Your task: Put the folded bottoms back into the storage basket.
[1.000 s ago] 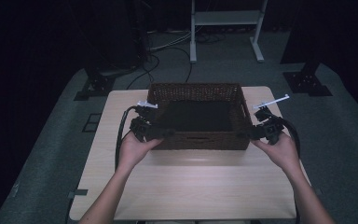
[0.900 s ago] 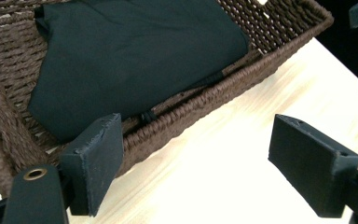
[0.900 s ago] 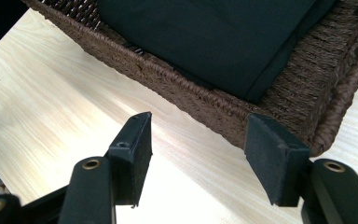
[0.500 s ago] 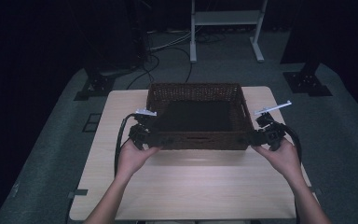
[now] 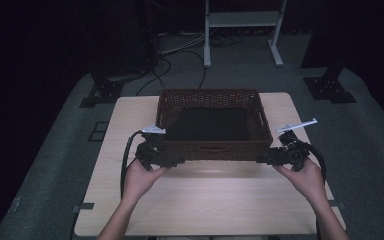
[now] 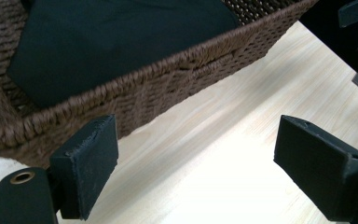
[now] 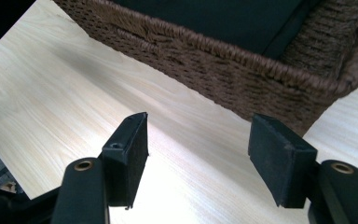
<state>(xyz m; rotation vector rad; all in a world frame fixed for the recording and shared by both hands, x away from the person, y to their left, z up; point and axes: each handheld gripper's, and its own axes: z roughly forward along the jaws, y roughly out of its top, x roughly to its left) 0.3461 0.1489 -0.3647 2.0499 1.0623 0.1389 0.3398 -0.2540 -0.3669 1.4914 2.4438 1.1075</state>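
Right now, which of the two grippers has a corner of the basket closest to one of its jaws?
The left gripper: in its own view the wicker basket corner sits just behind one jaw. The right gripper stands clear of its corner, bare table showing between.

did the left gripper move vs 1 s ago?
Yes. In the high view the left gripper has come back toward the person, off the basket side to its near left corner. Its fingers have just been opening; nothing is between them.

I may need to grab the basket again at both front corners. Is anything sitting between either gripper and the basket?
Nothing visible. The left gripper and right gripper are both open, with bare table between their jaws and the wicker basket just ahead. The jaws have just been opening, with nothing between them. The dark cloth lies inside the basket, out of the way.
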